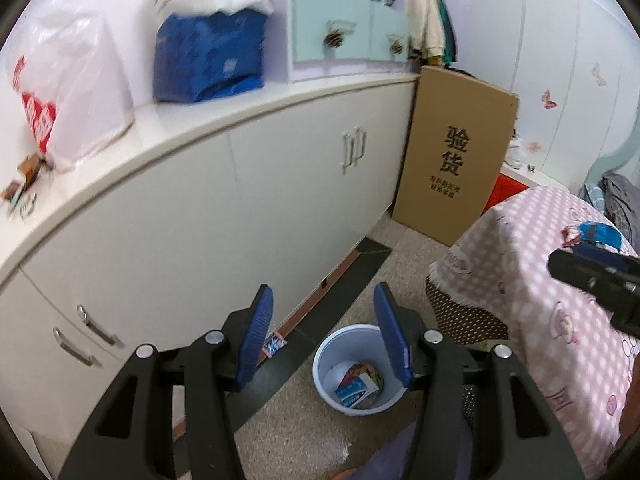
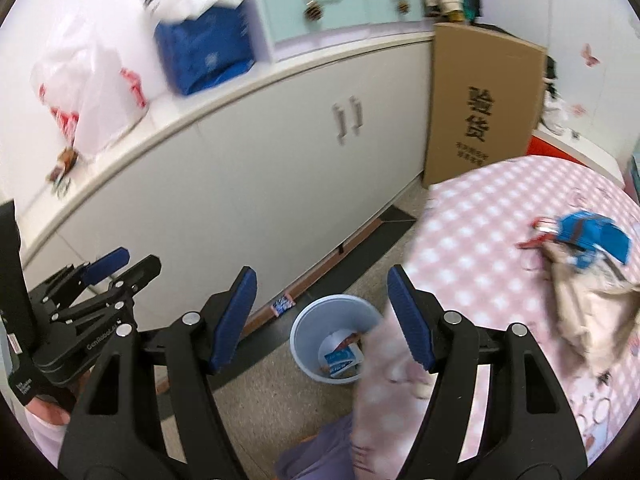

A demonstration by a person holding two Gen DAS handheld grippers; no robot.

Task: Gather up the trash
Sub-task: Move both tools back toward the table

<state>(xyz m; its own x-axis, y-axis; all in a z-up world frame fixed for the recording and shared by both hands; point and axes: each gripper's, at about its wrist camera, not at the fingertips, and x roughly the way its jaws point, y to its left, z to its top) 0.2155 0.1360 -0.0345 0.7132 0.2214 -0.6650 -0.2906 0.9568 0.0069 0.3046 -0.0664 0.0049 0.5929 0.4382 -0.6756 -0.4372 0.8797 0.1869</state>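
A pale blue bin [image 1: 358, 368] [image 2: 335, 340] stands on the floor by the cabinet, with several wrappers and a blue-white carton inside. My left gripper [image 1: 322, 334] hangs open above it, nothing between its blue pads. My right gripper [image 2: 322, 314] is also open and empty, over the bin and the edge of the pink table cloth [image 2: 500, 240]. A blue wrapper [image 2: 592, 234] [image 1: 600, 234] lies on the cloth with red scraps and a beige rag [image 2: 584, 300]. A small blue packet [image 1: 274, 346] [image 2: 283, 304] lies on the floor at the cabinet's base.
A white cabinet [image 1: 240, 200] runs along the left, its top bearing plastic bags [image 1: 68, 92], a blue bag [image 1: 208, 56] and small items [image 1: 24, 188]. A tall cardboard box [image 1: 452, 148] leans at its end. A hand [image 2: 48, 412] holds the left gripper.
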